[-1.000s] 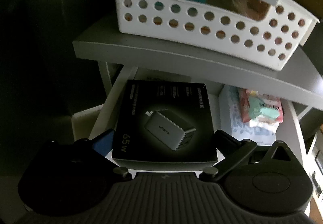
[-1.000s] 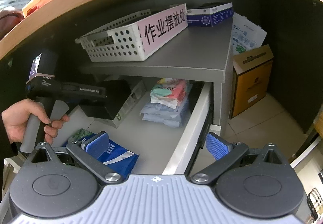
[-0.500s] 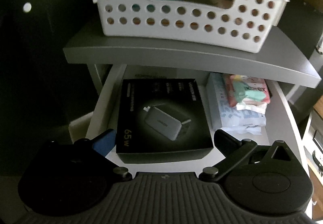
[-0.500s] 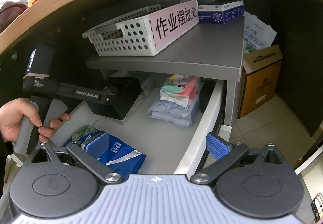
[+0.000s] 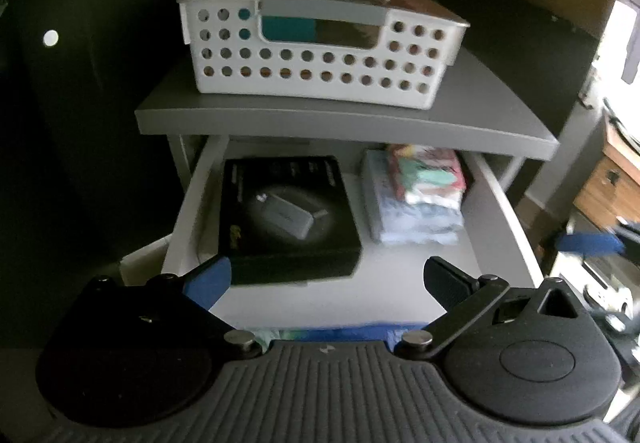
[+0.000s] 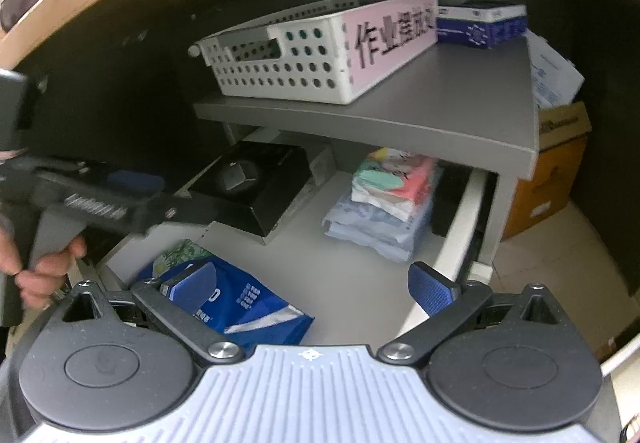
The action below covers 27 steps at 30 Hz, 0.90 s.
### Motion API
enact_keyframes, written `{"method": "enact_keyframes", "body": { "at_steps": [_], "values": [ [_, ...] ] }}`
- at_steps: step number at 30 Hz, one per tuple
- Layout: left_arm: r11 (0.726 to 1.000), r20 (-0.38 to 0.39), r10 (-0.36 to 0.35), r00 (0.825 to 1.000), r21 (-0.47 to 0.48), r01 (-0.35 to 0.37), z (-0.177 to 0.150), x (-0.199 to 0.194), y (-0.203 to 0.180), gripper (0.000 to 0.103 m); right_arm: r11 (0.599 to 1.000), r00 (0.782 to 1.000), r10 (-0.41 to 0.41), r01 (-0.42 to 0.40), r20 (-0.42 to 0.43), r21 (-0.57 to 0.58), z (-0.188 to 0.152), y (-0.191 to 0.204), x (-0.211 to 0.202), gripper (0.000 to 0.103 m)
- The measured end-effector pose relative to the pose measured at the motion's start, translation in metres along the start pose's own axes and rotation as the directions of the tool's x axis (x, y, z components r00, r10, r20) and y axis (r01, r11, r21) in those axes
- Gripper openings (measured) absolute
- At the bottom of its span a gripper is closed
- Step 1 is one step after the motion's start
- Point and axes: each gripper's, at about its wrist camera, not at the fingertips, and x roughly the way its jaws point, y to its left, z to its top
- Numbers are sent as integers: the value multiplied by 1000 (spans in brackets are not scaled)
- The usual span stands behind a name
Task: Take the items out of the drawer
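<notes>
The white drawer [image 5: 508, 211] [image 6: 460, 239] stands pulled out under a grey shelf. Inside lie a black charger box [image 5: 286, 211] [image 6: 256, 183] at the back left, a stack of soft tissue packs [image 5: 416, 195] [image 6: 384, 203] at the back right, and a blue packet [image 6: 244, 303] at the front. My left gripper [image 5: 324, 281] hovers open just in front of the black box, not touching it. My right gripper [image 6: 316, 283] is open above the drawer's front, its left finger over the blue packet. A hand [image 6: 44, 271] holds the left gripper's handle.
A white perforated basket [image 5: 320, 47] [image 6: 316, 55] with a pink label sits on the grey shelf [image 5: 344, 119] [image 6: 440, 95]. A blue box [image 6: 480, 25] stands behind it. A brown carton [image 6: 552, 171] stands on the floor to the right. The desk's underside hangs overhead.
The left gripper has pulled back and risen, so the black box looks smaller and farther. The right gripper has swung left over the drawer, bringing the blue packet under its left finger.
</notes>
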Motion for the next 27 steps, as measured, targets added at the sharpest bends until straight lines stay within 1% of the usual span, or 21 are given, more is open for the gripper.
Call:
{"method": "enact_keyframes", "body": {
  "at_steps": [4,8,10,15,18,20,21,24,25,27],
  "values": [
    [1000,11,-16,1000,-15,16,-19,-23,5,103,999,1000,12,-13,-13,-42,10,1,9,102],
    [1000,63,8,998,5,-8,-35,-52,9,103,995,1000,13,-15,-24,-101,21,7,21,103],
    [1000,79,15,997,-4,-15,-41,-66,11,103,992,999,7,-12,-34,-123,26,12,28,102],
    [1000,122,24,992,5,-25,-53,-84,12,103,978,999,21,-30,-47,-208,33,34,54,102],
    [998,155,39,987,45,-47,-60,-88,9,103,965,998,27,-40,-55,-259,37,47,71,96],
    [995,163,47,986,80,-60,-65,-87,7,103,957,998,30,-46,-58,-288,40,55,82,90],
    [994,162,47,986,88,-62,-67,-86,8,103,955,998,32,-46,-55,-293,40,58,88,88],
    [995,166,33,986,90,-49,-71,-85,10,103,952,998,26,-40,-52,-304,42,64,107,83],
    [995,170,26,985,90,-42,-73,-84,11,103,951,998,21,-36,-52,-307,43,66,112,79],
    [995,175,30,984,93,-47,-75,-83,12,103,949,999,13,-28,-52,-313,43,70,120,74]
  ]
}}
